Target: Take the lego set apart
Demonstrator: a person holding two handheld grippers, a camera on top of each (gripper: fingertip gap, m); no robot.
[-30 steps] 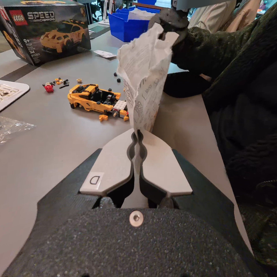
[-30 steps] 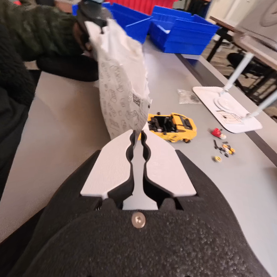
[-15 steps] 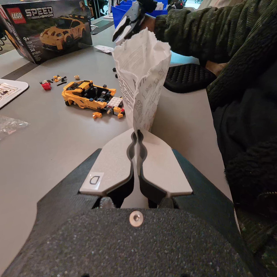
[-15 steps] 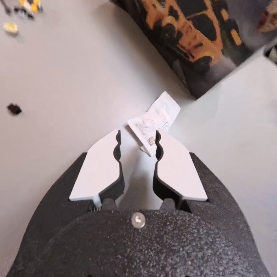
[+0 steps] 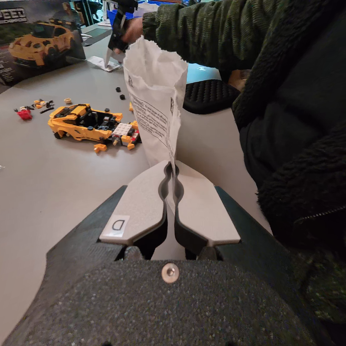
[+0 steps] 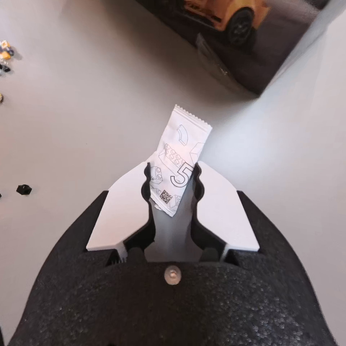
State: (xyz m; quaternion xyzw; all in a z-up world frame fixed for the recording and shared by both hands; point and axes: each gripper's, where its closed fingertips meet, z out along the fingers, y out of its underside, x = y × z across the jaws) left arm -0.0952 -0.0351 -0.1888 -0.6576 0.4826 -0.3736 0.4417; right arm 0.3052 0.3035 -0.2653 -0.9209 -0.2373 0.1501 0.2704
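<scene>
My left gripper [image 5: 172, 165] is shut on the bottom edge of a torn-open white paper bag [image 5: 155, 97] and holds it upright above the grey table [image 5: 56, 187]. A partly stripped yellow lego car [image 5: 84, 125] lies on the table to the left of the bag, with loose yellow bits by its rear. My right gripper [image 6: 172, 164] is open and points down at the table, its fingers on either side of a small white paper packet [image 6: 185, 138] lying flat. In the left wrist view the right gripper [image 5: 110, 58] shows far off over that packet [image 5: 112, 65].
The dark lego box [image 5: 37, 43] stands at the back left, close to the packet; it also shows in the right wrist view [image 6: 243, 37]. Small loose pieces [image 5: 33, 108] and a red part [image 5: 24, 115] lie left of the car. A black textured pad [image 5: 206, 95] and the person's dark sleeve [image 5: 215, 33] are on the right. Left tips to right tips: about 55 cm. The partly stripped yellow lego car [image 5: 84, 125] is closer to my left gripper, around 20 cm from its tips; the right tips are 35 cm off.
My right gripper let go of the bag's top, swung over to the small packet by the box and came down around it. My left gripper still holds the bag.
</scene>
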